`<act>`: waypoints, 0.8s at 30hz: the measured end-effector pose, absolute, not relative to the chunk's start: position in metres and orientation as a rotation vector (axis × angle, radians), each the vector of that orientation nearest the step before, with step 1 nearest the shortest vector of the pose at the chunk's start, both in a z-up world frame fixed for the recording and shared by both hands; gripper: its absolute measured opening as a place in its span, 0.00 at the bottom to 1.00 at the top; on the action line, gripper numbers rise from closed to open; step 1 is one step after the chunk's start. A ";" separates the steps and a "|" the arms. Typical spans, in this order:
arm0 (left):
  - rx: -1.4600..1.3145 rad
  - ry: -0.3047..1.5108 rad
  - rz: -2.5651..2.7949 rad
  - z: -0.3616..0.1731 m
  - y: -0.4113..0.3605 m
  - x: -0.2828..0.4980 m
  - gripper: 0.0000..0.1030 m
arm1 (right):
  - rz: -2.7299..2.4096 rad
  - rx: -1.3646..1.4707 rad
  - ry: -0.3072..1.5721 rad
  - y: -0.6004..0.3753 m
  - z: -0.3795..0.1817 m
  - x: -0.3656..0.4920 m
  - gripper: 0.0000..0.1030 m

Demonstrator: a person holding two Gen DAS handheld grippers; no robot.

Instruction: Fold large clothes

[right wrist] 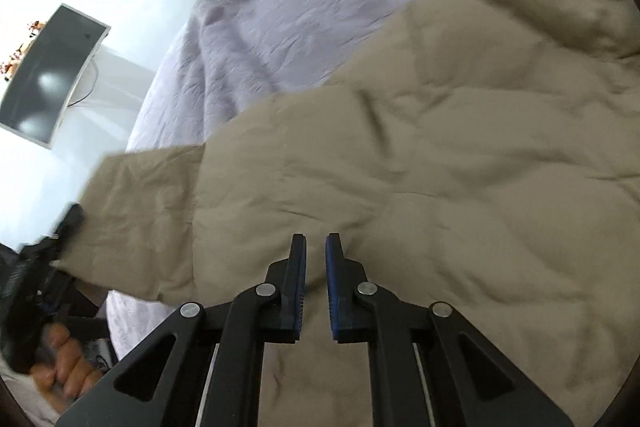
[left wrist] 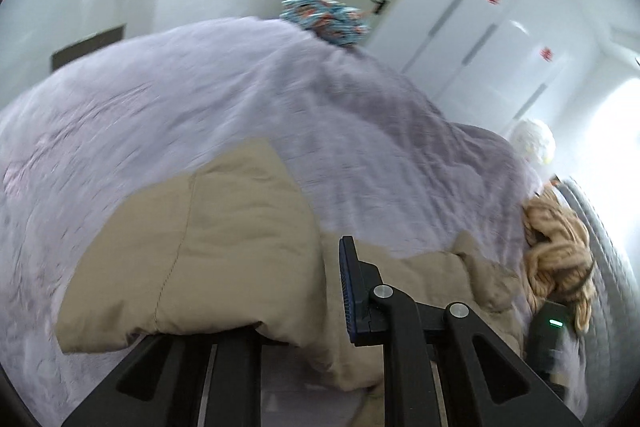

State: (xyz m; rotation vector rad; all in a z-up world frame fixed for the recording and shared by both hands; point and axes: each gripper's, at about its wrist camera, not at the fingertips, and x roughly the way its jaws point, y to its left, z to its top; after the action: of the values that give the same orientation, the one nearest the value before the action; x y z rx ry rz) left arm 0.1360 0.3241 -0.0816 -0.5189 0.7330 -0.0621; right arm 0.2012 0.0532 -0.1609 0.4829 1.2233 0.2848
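A beige padded jacket [right wrist: 420, 155] lies spread on the bed. In the left wrist view a lifted flap of the jacket [left wrist: 192, 251] drapes over my left gripper [left wrist: 304, 291], which is shut on it. One blue-padded finger [left wrist: 350, 291] shows; the other is hidden under the fabric. From the right wrist view, the left gripper [right wrist: 70, 223] holds the jacket's sleeve end [right wrist: 136, 211] at the left, with a hand [right wrist: 60, 359] below it. My right gripper [right wrist: 316, 263] points down onto the jacket's body, its pads nearly together with beige fabric pinched in the narrow gap.
A lilac bedspread [left wrist: 224, 95] covers the bed. A blue patterned cloth [left wrist: 328, 19] lies at its far edge. White cupboard doors [left wrist: 472, 27] stand behind. A tan knitted thing [left wrist: 560, 251] and a black device with a green light [left wrist: 554, 325] are at the right. A dark screen [right wrist: 48, 75] hangs on the wall.
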 end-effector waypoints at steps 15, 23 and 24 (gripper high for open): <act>-0.255 0.775 -0.462 -0.043 0.107 0.165 0.19 | 0.281 0.614 1.253 -0.026 -0.166 0.158 0.10; 0.034 0.888 -0.556 -0.116 -0.027 0.165 0.19 | -0.097 0.589 1.191 -0.177 -0.147 0.081 0.11; 0.068 0.908 -0.555 -0.128 -0.036 0.161 0.20 | -0.118 0.593 1.198 -0.184 -0.149 0.078 0.11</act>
State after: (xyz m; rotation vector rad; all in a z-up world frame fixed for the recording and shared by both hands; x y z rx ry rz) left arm 0.1610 -0.0363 -0.1275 0.0677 0.9082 -0.5546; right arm 0.0781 -0.1835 -0.1493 0.5930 1.1981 -0.1183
